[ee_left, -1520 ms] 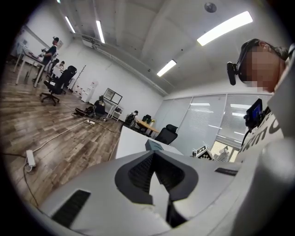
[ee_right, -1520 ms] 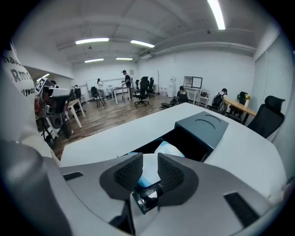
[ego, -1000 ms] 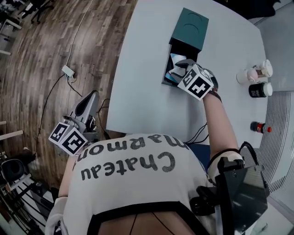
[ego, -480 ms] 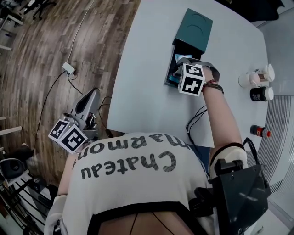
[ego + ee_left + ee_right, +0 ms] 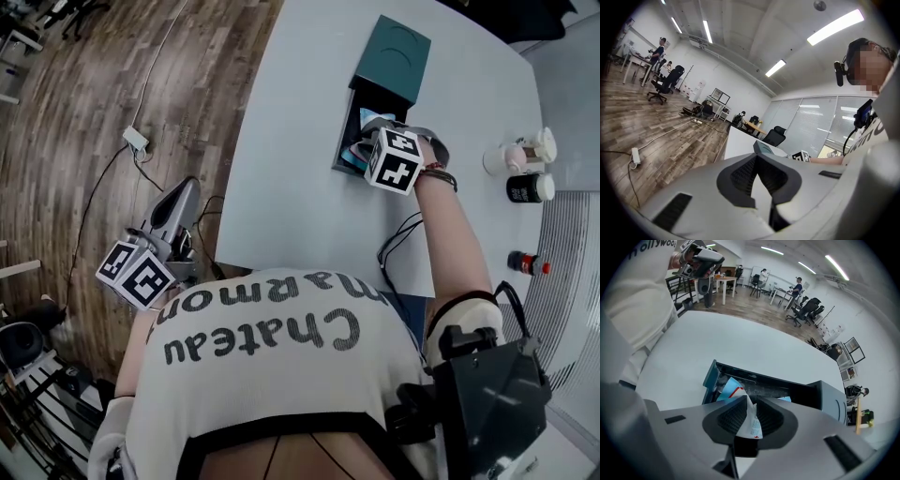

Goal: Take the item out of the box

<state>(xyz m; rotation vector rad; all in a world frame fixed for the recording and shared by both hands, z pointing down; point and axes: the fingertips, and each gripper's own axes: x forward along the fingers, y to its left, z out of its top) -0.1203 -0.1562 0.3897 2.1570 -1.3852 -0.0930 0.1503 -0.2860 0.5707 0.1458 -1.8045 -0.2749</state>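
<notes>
A teal box [image 5: 392,56] lies on the white table [image 5: 291,187] with its drawer [image 5: 349,141] pulled out toward me. My right gripper [image 5: 371,141] points steeply down into the drawer. In the right gripper view a blue-and-white packet [image 5: 729,387] with red print rises from the drawer [image 5: 710,378]. Its white edge is pinched between the pads of the right gripper [image 5: 750,403], whose jaws have just been closing onto it. My left gripper [image 5: 180,199] hangs off the table's left side over the wooden floor, shut [image 5: 757,161] on nothing.
Two pale jars [image 5: 520,155], a dark jar [image 5: 530,186] and a small red-capped bottle [image 5: 527,262] stand along the table's right side. A black cable [image 5: 398,242] hangs over the near table edge. A power strip [image 5: 137,141] lies on the floor.
The right gripper has rolled and dipped a little into the drawer, and its jaws have closed on the packet. The left gripper has stayed where it was.
</notes>
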